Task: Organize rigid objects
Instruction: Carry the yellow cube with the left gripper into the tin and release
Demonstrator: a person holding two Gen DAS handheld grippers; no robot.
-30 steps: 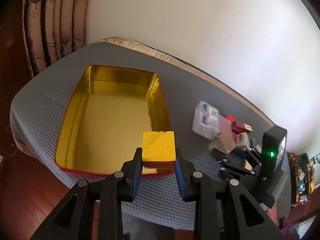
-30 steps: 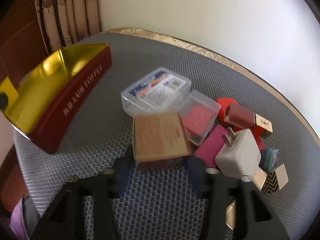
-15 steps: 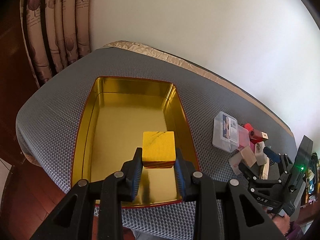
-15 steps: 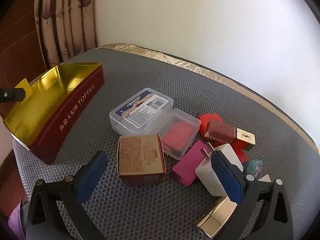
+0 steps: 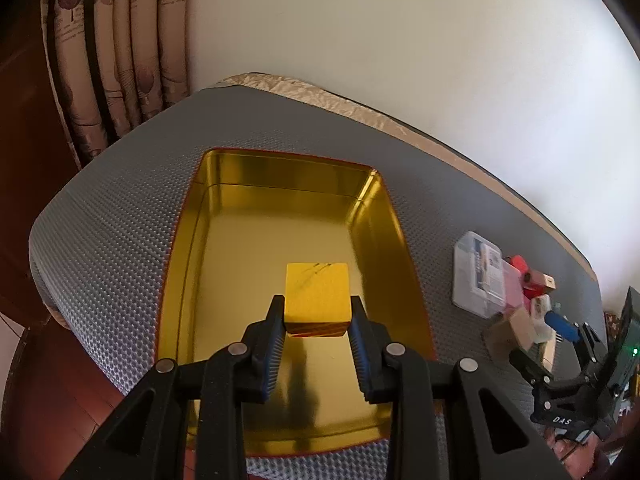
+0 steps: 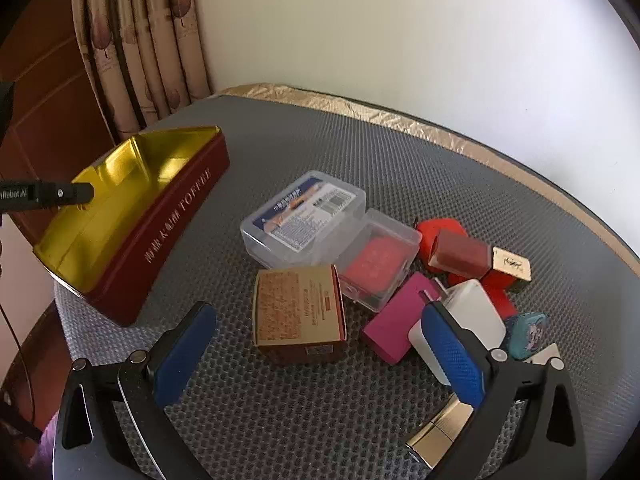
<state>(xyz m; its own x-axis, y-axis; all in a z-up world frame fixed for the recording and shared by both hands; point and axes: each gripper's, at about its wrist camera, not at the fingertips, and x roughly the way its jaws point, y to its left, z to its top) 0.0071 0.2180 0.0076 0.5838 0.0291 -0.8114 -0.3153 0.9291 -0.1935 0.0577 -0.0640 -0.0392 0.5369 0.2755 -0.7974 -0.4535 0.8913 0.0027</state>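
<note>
My left gripper is shut on a gold cube and holds it above the open gold-lined toffee tin. The tin also shows at the left of the right wrist view, red outside. My right gripper is open wide and empty, just short of a brown cardboard box that stands between its fingers' line. Behind the box lie a clear labelled case, a clear case with a red insert, a magenta box and a white charger.
A red lipstick box, red pieces, a teal item and a gold tube crowd the right. The grey mat ends in a gold-trimmed edge by the wall. Curtains hang at the back left.
My left gripper has moved the gold cube from the tin's near rim to above its inside. My right gripper has pulled back from the brown box and opened wide.
</note>
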